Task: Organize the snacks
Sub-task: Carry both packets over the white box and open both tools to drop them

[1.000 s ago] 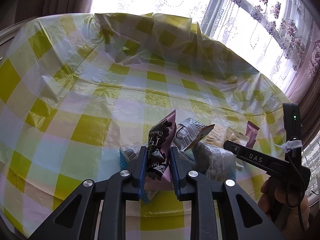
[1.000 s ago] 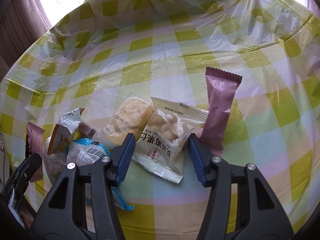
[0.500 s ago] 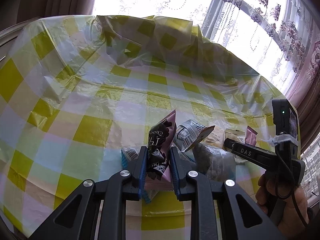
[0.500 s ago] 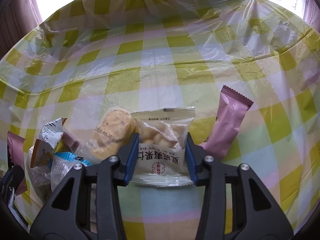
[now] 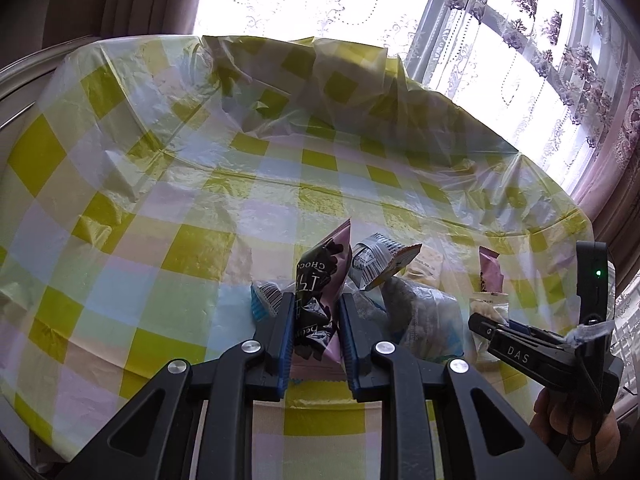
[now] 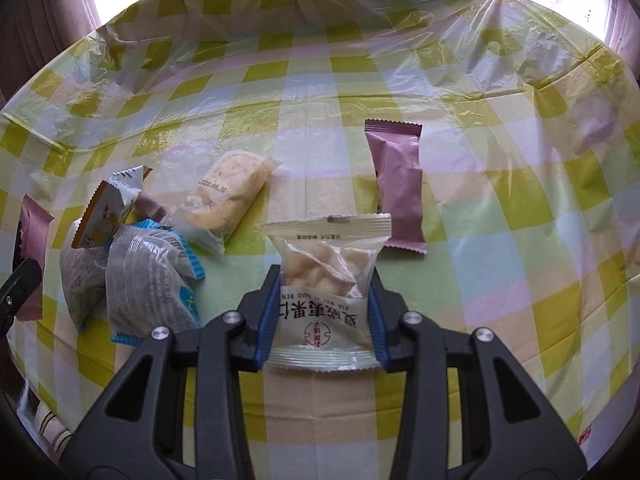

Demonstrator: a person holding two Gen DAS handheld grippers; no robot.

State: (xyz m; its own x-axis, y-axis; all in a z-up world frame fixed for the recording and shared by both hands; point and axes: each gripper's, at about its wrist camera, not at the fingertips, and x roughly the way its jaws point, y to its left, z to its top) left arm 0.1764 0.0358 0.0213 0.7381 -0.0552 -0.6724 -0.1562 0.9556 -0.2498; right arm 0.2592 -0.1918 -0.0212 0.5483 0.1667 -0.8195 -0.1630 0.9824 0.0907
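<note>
My left gripper (image 5: 316,316) is shut on a pink and black chocolate packet (image 5: 320,284), held upright above the table. My right gripper (image 6: 323,304) is shut on a clear packet of pale nuts (image 6: 326,276) with red print, lifted off the cloth. In the right wrist view a pink bar packet (image 6: 398,184) lies just beyond it, a clear-wrapped yellow cake (image 6: 224,196) to the left, and a pile with an orange-white packet (image 6: 108,208) and a blue-edged packet (image 6: 156,280) further left. The right gripper also shows in the left wrist view (image 5: 532,352).
A yellow, white and pastel checked plastic cloth (image 6: 520,240) covers the round table. Its crumpled folds rise at the far edge (image 5: 304,80). A window with lace curtains (image 5: 520,40) stands behind. The table's near edge runs under both grippers.
My right gripper closed on the nut packet and lifted it toward me, off the other snacks. My left gripper kept its hold on the chocolate packet and barely moved.
</note>
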